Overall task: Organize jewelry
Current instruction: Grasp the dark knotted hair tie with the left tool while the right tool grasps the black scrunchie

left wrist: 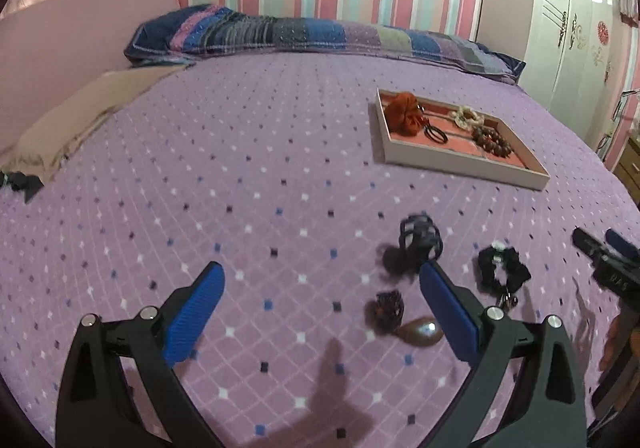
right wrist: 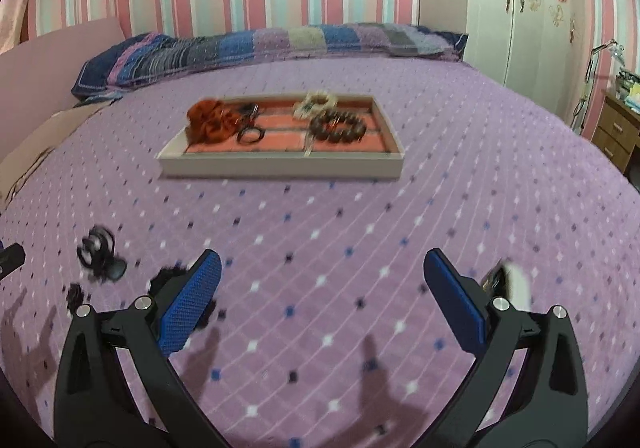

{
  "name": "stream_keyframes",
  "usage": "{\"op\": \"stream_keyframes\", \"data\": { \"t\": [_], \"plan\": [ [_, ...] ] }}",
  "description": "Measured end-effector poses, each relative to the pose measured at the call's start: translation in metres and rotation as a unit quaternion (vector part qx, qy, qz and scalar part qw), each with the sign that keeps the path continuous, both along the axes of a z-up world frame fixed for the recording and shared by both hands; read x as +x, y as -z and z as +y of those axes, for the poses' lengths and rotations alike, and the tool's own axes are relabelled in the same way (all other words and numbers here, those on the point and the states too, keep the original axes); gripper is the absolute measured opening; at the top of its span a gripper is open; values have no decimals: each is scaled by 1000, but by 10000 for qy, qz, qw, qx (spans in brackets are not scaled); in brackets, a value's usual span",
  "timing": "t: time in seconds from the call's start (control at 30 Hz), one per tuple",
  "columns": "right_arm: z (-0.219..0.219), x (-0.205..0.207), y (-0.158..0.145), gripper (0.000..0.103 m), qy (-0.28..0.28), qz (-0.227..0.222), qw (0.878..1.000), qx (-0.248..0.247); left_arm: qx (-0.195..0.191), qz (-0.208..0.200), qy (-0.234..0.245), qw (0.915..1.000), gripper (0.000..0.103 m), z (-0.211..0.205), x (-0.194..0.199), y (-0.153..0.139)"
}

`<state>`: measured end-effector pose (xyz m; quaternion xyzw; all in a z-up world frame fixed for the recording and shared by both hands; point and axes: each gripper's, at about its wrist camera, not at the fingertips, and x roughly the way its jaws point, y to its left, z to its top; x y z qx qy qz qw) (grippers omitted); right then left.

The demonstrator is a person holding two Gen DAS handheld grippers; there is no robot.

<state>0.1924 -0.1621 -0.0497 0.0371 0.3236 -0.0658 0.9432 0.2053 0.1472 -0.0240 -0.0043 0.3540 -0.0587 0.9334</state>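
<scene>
A white tray (left wrist: 460, 163) (right wrist: 280, 165) with a red lining lies on the purple bedspread; it holds an orange scrunchie (left wrist: 404, 111) (right wrist: 212, 119), a black hair tie (left wrist: 436, 135), a cream scrunchie (right wrist: 318, 103) and a brown bead bracelet (left wrist: 492, 139) (right wrist: 340, 125). Nearer lie a black claw clip (left wrist: 420, 240) (right wrist: 96, 248), a black scrunchie (left wrist: 502, 270), a dark beaded piece (left wrist: 388, 310) and a brown oval clip (left wrist: 424, 332). My left gripper (left wrist: 320, 280) is open above the bed, these items by its right finger. My right gripper (right wrist: 320, 268) is open over bare bedspread; a white-and-black item (right wrist: 508, 282) lies beside its right finger.
A patchwork pillow (left wrist: 320, 35) runs along the head of the bed under a striped wall. A white wardrobe (right wrist: 508, 7) and a wooden drawer unit (right wrist: 616, 127) stand to the right. A beige cloth (left wrist: 80, 115) lies at the bed's left edge.
</scene>
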Motion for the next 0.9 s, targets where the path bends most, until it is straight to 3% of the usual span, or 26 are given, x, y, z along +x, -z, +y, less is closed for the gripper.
{"op": "stream_keyframes", "data": {
  "t": [0.73, 0.83, 0.9],
  "plan": [
    [47, 35, 43, 99, -187, 541, 9983, -85, -73, 394, 420, 9983, 96, -20, 26, 57],
    [50, 37, 49, 99, -219, 643, 9976, -155, -61, 476, 419, 9980, 94, -19, 28, 62],
    [52, 38, 51, 98, -239, 685, 9972, -187, -30, 459, 398, 9981, 85, -19, 28, 63]
  ]
}}
